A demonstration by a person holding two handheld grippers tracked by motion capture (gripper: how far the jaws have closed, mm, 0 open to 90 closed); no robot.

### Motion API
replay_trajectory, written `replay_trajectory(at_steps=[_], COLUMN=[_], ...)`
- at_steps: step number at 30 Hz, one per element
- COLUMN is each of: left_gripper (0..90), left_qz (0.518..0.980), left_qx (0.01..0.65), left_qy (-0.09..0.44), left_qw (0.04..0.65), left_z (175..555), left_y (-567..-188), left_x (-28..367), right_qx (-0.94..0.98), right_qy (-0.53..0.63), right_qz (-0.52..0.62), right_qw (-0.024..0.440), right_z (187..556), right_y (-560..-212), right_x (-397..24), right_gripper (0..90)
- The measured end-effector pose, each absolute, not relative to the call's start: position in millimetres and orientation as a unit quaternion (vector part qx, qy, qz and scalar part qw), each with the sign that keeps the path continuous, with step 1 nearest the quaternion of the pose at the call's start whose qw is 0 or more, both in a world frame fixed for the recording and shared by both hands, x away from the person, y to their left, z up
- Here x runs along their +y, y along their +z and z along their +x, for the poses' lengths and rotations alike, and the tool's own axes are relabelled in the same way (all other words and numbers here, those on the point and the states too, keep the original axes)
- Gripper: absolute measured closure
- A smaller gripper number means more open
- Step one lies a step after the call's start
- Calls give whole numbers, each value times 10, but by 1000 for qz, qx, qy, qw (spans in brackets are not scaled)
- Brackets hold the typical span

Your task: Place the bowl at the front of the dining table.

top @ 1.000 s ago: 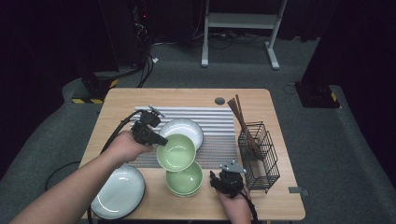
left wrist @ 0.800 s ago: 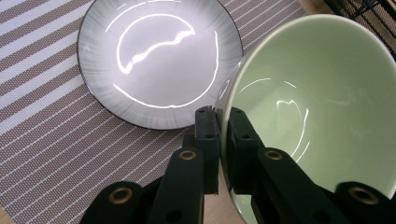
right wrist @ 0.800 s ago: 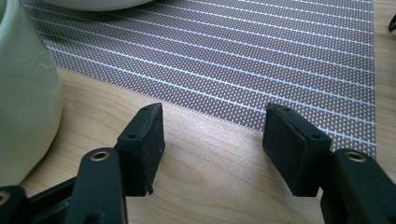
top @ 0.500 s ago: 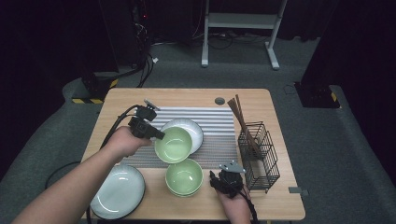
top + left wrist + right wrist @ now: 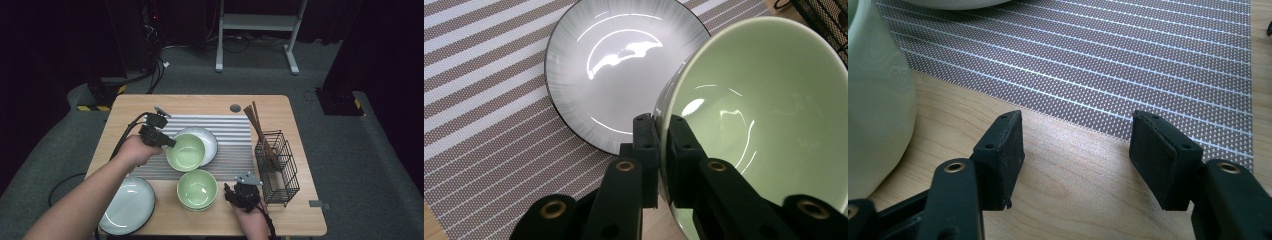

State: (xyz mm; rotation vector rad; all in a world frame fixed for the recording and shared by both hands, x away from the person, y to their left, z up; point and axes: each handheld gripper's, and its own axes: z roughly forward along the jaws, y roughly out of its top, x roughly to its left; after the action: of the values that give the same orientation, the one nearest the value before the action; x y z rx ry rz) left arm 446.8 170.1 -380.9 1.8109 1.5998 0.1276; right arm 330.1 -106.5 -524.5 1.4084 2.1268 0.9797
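Note:
My left gripper is shut on the rim of a green bowl, one pad inside and one outside. The bowl hangs tilted over the near edge of a white plate that lies on the striped mat. The plate shows its glossy face with a dark rim. A second green bowl stands on the wood near the front edge. My right gripper rests open just right of it, its jaws wide apart over bare wood, the bowl's wall at their left.
A pale blue-white plate lies at the front left corner. A black wire basket stands at the right with chopsticks leaning out of it. A round grommet sits near the table's far edge.
My left gripper has carried the green bowl away from above the second bowl, up the table and leftward, over the white plate. The right gripper has stayed still.

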Motion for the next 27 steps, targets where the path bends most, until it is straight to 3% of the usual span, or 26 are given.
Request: replay_trajectory(at_steps=[27], left_gripper=[847], left_qz=[680], left_qx=[641], left_qy=[47], left_qw=[354], left_z=[4758], left_y=[-4075], left_x=[1637], right_qx=[761], right_qy=[352], right_qz=[506], right_qw=[203], right_z=[3299], right_y=[-5245], right_x=[-1064], right_gripper=[384])
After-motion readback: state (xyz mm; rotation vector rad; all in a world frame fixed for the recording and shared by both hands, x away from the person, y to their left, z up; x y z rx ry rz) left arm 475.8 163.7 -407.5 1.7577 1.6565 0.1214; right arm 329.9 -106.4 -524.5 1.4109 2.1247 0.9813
